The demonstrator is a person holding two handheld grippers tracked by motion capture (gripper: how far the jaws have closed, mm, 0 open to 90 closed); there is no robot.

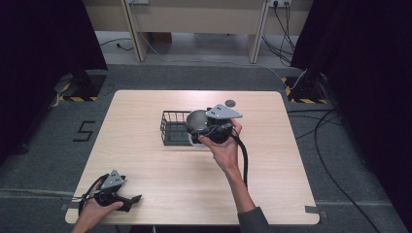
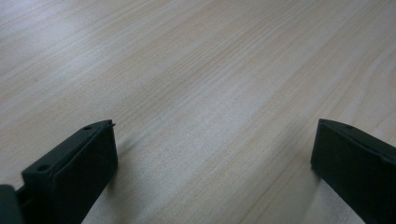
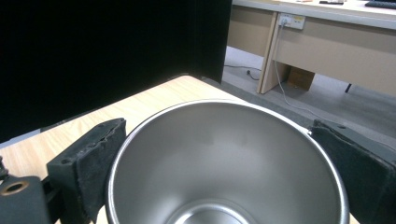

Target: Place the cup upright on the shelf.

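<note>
Clearly, the right hand-held gripper (image 3: 215,154) clamps the steel cup (image 3: 226,163); smooth walls could slip free. Left hand-held gripper (image 2: 212,154) rests apart.

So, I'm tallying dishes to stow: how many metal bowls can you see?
1: a metal bowl gripped by the right gripper beside the wire basket. Others may be hidden behind it.

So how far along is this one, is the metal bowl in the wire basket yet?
Not yet. The right gripper is shut on the metal bowl, jaws on either side of its rim, holding it over the wire basket on the table. Setting it down and releasing remain. The left gripper rests open near the table's front edge.
</note>
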